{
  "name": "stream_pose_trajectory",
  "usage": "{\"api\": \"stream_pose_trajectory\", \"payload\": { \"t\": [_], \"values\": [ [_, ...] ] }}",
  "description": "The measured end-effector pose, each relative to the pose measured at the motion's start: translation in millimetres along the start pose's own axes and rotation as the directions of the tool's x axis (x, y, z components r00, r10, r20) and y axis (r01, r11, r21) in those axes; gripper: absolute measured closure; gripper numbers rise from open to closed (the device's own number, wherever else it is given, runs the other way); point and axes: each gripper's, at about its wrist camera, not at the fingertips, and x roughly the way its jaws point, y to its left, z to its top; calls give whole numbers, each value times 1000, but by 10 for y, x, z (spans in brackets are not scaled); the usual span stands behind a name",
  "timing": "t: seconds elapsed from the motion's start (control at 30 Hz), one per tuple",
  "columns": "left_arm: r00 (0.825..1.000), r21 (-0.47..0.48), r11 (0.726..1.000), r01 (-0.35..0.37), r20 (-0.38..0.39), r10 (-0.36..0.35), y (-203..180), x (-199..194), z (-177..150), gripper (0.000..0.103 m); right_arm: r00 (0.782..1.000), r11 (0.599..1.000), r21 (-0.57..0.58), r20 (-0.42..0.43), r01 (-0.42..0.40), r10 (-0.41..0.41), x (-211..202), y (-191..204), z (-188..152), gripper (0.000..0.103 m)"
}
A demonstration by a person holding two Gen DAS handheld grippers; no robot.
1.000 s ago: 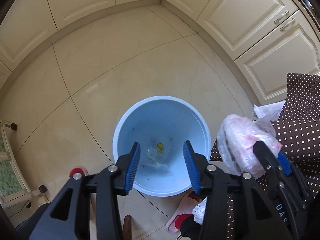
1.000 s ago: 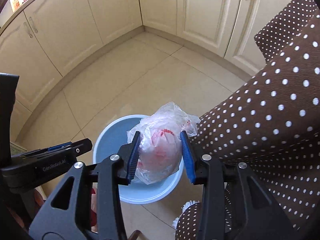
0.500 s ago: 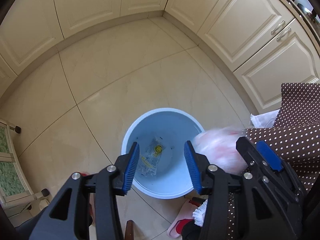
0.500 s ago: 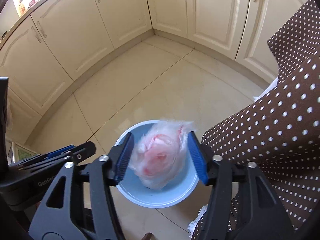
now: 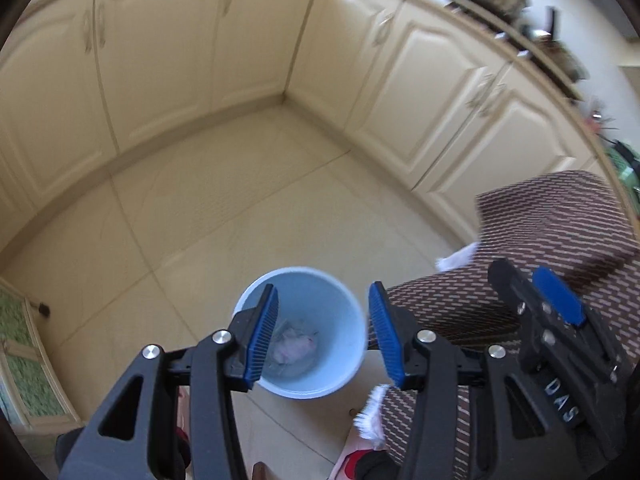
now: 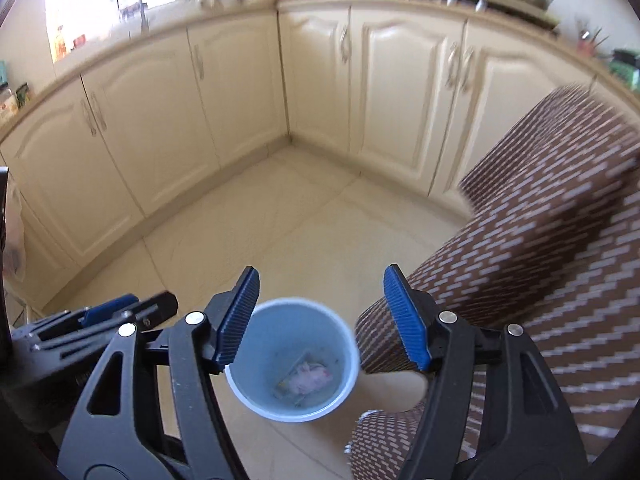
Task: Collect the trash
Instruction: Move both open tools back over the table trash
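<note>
A light blue bin [image 5: 304, 384] stands on the tiled floor, also in the right wrist view [image 6: 256, 396]. A crumpled pink-white plastic bag [image 5: 294, 350] lies at its bottom, seen in the right wrist view [image 6: 310, 376] beside a clear wrapper. My left gripper [image 5: 324, 334] is open and empty, high above the bin. My right gripper [image 6: 322, 316] is open and empty, also high above the bin. The right gripper's body shows in the left wrist view [image 5: 556, 320].
A brown cloth with white dots [image 6: 540, 264] hangs at the right, close to the bin, also in the left wrist view [image 5: 560, 232]. Cream cabinets [image 6: 248, 92] line the far walls. Bare tiled floor [image 5: 240, 208] lies beyond the bin.
The right gripper opened and let go of the plastic bag, which fell into the bin. Both grippers rose away from the bin and the views tilted up.
</note>
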Motion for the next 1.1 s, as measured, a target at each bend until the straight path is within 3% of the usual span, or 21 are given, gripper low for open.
{"api": "stream_pose_trajectory", "payload": {
  "t": [0.13,0.27,0.37,0.5,0.63,0.8,0.87,1.1],
  "values": [
    [993,95,994,47,104,-57,-447,-638,-44,54,993,999,17,111,34,-36,-709,-135,128,35],
    [978,201,976,88,169,-123,-953,-1129,-125,49,968,990,79,212,116,-130,-1444,-478,133,33],
    [962,286,948,138,190,-198,-1433,-1404,-219,44,938,969,137,255,207,-236,-1924,-862,40,31],
    [940,403,893,200,176,-291,-2129,-1575,-379,40,892,917,242,252,318,-376,-2373,-1421,-109,28],
    [936,485,841,239,117,-333,-2696,-1519,-528,39,856,841,356,172,407,-487,-2593,-2075,-234,25],
    [943,559,791,250,45,-330,-3210,-1338,-678,39,864,802,406,57,438,-501,-2460,-2585,-237,22],
    [945,564,786,252,30,-325,-3306,-1274,-687,39,878,807,412,33,424,-478,-2340,-2738,-178,22],
    [954,582,776,242,4,-301,-3484,-1122,-623,38,891,822,364,-52,438,-451,-1938,-2953,-30,22]
  ]
}}
